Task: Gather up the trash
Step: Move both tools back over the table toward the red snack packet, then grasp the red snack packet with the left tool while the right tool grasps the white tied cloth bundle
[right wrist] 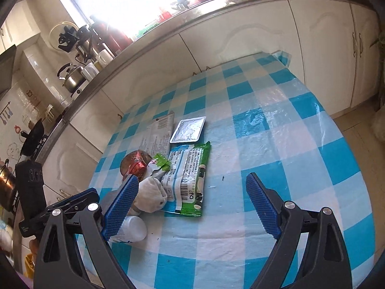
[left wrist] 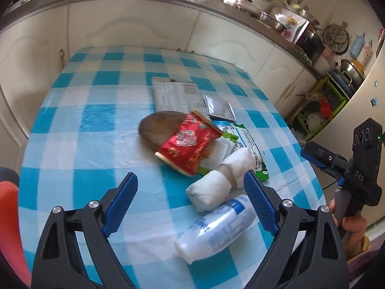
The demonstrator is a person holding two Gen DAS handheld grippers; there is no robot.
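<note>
L gripper [left wrist: 190,192] jaws wide, empty. White bottle [left wrist: 216,226] lies just ahead, toward its R finger, long axis diagonal across the gap. R gripper [right wrist: 192,192] also released, bottle [right wrist: 131,228] outside its L finger. L nearer.

I see a glossy plastic checked tablecloth [right wrist: 276,130] catching glare. The red snack wrapper [left wrist: 190,142] is shiny crinkled foil, and the small silver sachet [right wrist: 189,130] looks metallic. The white bottle [left wrist: 216,228] is smooth plastic, the wad [left wrist: 221,180] soft matt tissue. My grippers' blue pads [left wrist: 120,204] look ribbed.
</note>
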